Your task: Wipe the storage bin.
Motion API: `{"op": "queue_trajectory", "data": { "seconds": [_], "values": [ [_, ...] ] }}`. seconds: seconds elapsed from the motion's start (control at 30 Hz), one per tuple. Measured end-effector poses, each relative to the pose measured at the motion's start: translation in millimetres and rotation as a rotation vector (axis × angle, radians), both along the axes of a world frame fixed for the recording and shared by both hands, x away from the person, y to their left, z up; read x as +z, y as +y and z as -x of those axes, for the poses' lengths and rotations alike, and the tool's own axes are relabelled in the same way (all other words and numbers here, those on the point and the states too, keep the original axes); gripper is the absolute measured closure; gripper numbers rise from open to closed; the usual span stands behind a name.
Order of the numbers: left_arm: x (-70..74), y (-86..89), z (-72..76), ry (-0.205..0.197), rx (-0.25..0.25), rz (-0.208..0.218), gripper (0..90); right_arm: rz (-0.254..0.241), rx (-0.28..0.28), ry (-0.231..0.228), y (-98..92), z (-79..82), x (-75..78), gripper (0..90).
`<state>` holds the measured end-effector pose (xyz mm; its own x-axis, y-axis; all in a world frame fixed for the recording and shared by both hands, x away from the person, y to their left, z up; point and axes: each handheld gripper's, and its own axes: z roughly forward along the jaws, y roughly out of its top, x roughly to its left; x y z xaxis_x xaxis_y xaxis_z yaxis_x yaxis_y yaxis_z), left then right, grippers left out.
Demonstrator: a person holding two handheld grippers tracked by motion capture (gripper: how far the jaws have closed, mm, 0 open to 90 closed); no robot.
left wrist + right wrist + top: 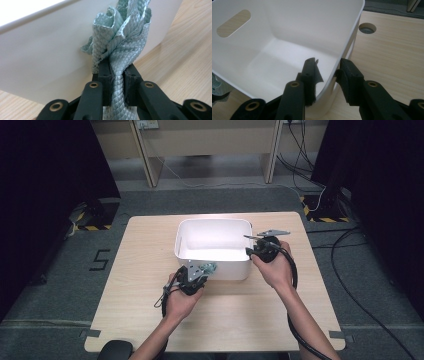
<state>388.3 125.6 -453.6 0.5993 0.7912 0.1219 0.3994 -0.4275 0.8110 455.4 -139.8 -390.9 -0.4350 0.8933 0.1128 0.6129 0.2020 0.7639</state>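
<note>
A pale green quilted cloth [122, 50] is pinched tight between the jaws of the left tongs [117, 75], bunched into folds above them and pressed close against the outer near wall of a white plastic bin [45, 60]. From above, the cloth [209, 267] sits at the tip of the left tongs [200, 270], just at the bin's near rim [212, 261], outside the basin.

The right tongs [325, 72] straddle the bin's wall [342, 45] at a near corner, one jaw inside the basin and the other outside; the inner pad lies against the wall, but whether the outer one presses it I cannot tell. In the high view the right tongs [254, 251] meet the bin's right near corner.

The bin stands on a light wooden tabletop [145, 270]. Beyond the right tongs, a round cable hole [367, 28] opens in the tabletop [392, 55].
</note>
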Motion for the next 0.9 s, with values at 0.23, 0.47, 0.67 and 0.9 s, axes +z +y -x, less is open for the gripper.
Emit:
{"op": "queue_trajectory", "data": {
  "seconds": [0.23, 0.47, 0.67, 0.9],
  "values": [
    [5.0, -0.4, 0.9, -0.008, 0.004, 0.012, 78.9, 0.0, 0.0, 0.0, 0.0, 0.0, 0.0, 67.4],
    [9.5, 0.0, 2.4, -0.012, 0.014, 0.008, 78.9, 0.001, 0.0, -0.001, 0.1, 0.0, -0.1, 67.4],
    [13.2, -0.3, 2.5, -0.025, 0.012, 0.012, 78.9, 0.002, 0.0, -0.002, 0.1, -0.1, -0.1, 67.4],
    [13.5, -2.1, 2.2, -0.024, 0.015, 0.009, 78.9, 0.006, -0.001, -0.001, 0.3, 0.1, 0.0, 67.4]
  ]
}}
